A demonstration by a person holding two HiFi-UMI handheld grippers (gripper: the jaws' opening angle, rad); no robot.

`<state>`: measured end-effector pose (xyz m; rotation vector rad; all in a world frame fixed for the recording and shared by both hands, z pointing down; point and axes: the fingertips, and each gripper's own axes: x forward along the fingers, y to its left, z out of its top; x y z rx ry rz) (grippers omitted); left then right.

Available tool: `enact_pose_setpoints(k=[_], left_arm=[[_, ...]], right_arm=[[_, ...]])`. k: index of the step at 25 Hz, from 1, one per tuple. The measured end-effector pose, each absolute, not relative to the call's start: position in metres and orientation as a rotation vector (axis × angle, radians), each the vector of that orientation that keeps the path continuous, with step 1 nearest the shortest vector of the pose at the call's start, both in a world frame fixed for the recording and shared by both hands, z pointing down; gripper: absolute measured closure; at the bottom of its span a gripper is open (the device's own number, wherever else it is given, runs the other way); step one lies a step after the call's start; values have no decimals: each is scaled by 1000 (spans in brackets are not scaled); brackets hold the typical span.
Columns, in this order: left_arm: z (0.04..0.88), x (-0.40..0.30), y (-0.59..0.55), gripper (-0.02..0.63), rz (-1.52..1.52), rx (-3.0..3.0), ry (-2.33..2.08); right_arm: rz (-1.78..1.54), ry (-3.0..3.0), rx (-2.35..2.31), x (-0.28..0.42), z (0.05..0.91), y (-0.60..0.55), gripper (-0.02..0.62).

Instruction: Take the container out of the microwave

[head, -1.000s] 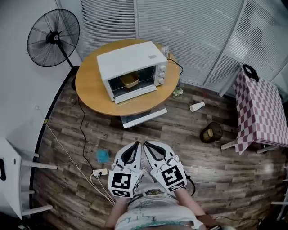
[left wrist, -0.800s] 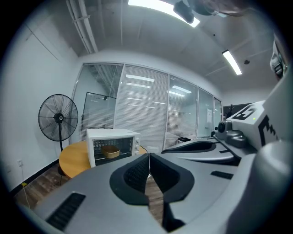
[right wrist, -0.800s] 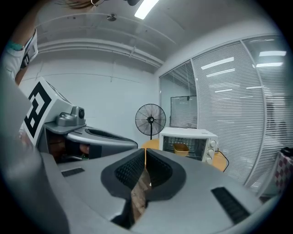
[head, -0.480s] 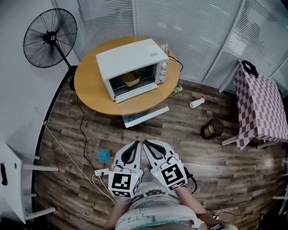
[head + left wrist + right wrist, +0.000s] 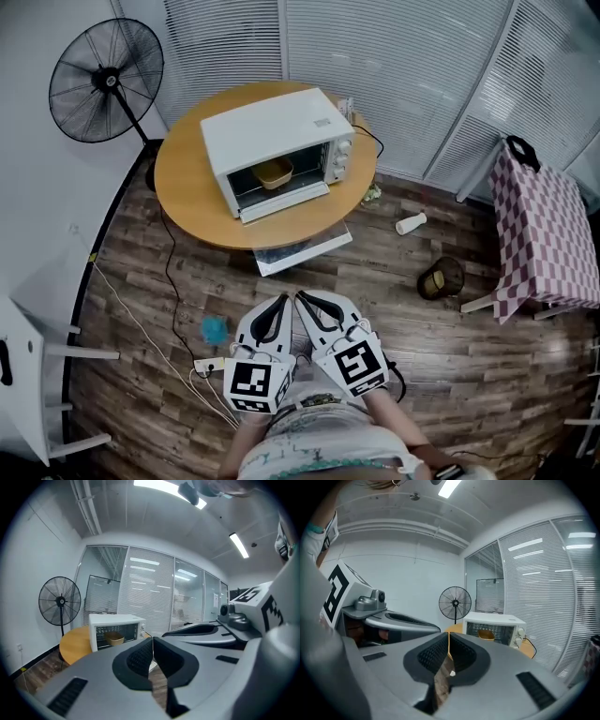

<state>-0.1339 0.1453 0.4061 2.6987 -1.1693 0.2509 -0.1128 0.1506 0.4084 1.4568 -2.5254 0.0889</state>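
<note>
A white microwave [image 5: 274, 139] stands on a round wooden table [image 5: 192, 192] with its door [image 5: 281, 200] folded down. A tan container [image 5: 274, 172] sits inside it; it also shows in the left gripper view as the container [image 5: 114, 638] and in the right gripper view as the container [image 5: 486, 634]. My left gripper [image 5: 283, 300] and right gripper [image 5: 302, 298] hang side by side over the floor, well short of the table. Both are shut and hold nothing. The left gripper [image 5: 152, 641] and right gripper [image 5: 448, 637] point toward the microwave [image 5: 116, 630].
A standing fan [image 5: 105, 80] is left of the table. A cable and power strip [image 5: 211, 361] and a blue object [image 5: 214, 326] lie on the wood floor to my left. A white cup [image 5: 410, 222], a dark bin [image 5: 439, 277] and a checkered-cloth table [image 5: 544, 234] are at the right.
The table and microwave sit slightly nearer to the grippers in the head view. Both grippers stay shut and side by side.
</note>
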Motion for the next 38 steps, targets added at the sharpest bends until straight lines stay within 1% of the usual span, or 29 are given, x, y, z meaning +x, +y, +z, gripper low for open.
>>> enact_pose_setpoints(k=[24, 38], left_arm=[[405, -100, 10, 591, 239, 2629, -1296], [393, -77, -40, 591, 243, 2579, -1424]], right_arm=[[86, -2600, 1330, -78, 406, 14, 594], [61, -2685, 1229, -53, 394, -40, 594]])
